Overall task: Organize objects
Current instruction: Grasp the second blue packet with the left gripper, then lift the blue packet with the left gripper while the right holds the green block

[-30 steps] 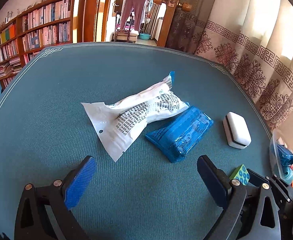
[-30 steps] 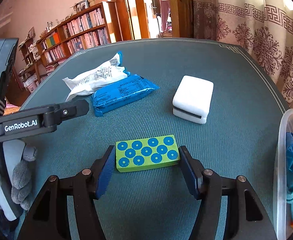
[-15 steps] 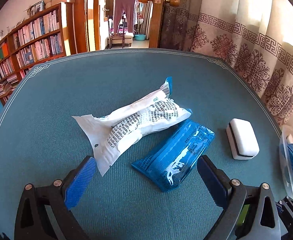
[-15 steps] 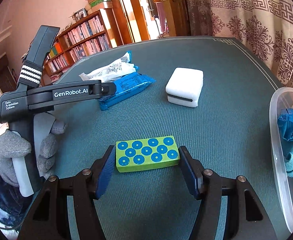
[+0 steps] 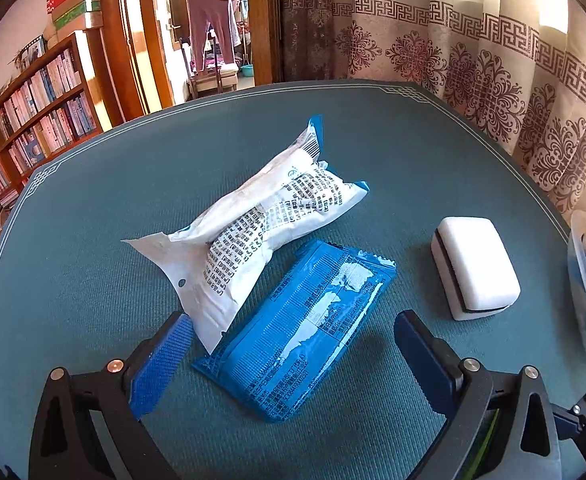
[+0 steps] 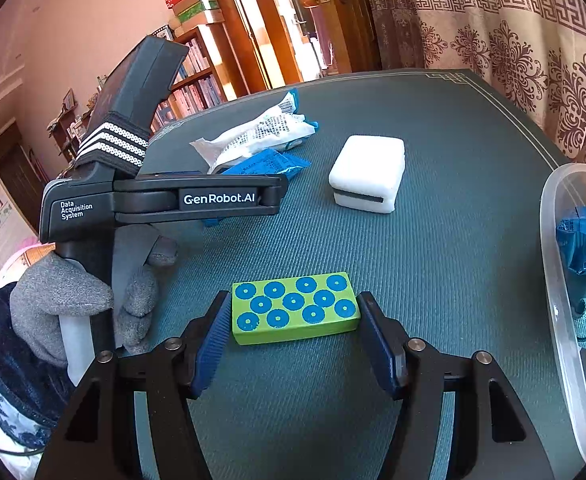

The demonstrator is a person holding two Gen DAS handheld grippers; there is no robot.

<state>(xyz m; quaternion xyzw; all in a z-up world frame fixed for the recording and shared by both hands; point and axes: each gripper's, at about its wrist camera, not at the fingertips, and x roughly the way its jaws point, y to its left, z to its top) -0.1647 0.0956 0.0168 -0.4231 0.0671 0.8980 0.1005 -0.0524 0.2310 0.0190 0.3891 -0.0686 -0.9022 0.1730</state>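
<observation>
hand-held gripper (image 6: 293,336): black frame, blue ribbed pads | glove (image 6: 61,300): grey knit

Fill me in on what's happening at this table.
A person is tidying items into a clear bin using handheld tongs. The right tongs grip a green block with blue dots. The left tongs hang open over a blue packet, beside a white packet and a white sponge.

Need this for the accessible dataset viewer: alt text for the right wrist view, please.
The right gripper clamps a green block with blue dots by its short ends, over a teal table. Beyond lie a white sponge and white and blue packets; a gloved hand holds the left gripper at left, and a clear bin sits at right.
</observation>
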